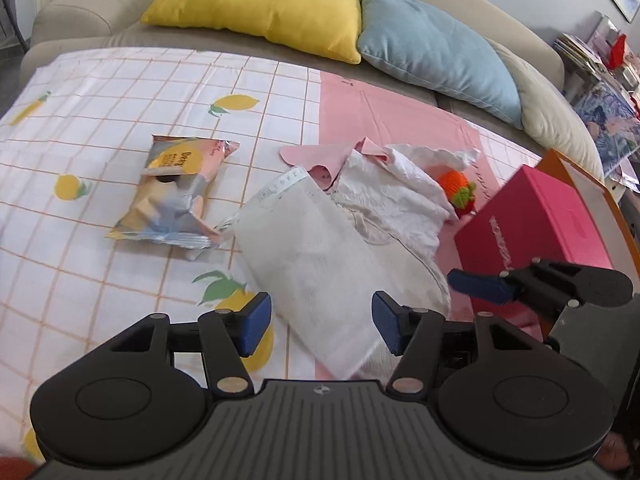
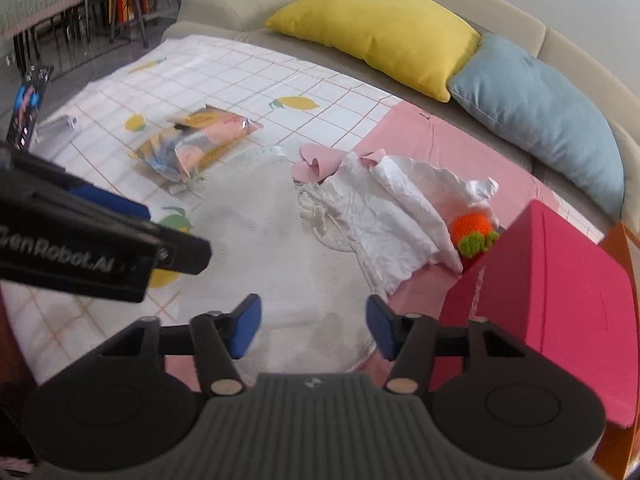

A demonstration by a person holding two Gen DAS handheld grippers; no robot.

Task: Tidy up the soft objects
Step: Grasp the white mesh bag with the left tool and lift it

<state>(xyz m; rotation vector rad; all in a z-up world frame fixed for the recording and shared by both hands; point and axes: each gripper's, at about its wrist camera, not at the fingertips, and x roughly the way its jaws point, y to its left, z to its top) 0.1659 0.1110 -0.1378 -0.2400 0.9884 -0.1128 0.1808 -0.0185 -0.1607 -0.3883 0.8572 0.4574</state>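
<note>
Both the left gripper and the right gripper hover with jaws apart and empty over a white mesh laundry bag lying on a sofa's lemon-print sheet. Just beyond the bag sit crumpled white cloth and a pink cloth, with an orange knitted toy between the cloth and a pink box. A snack packet lies left of the bag; yellow and blue cushions rest behind.
</note>
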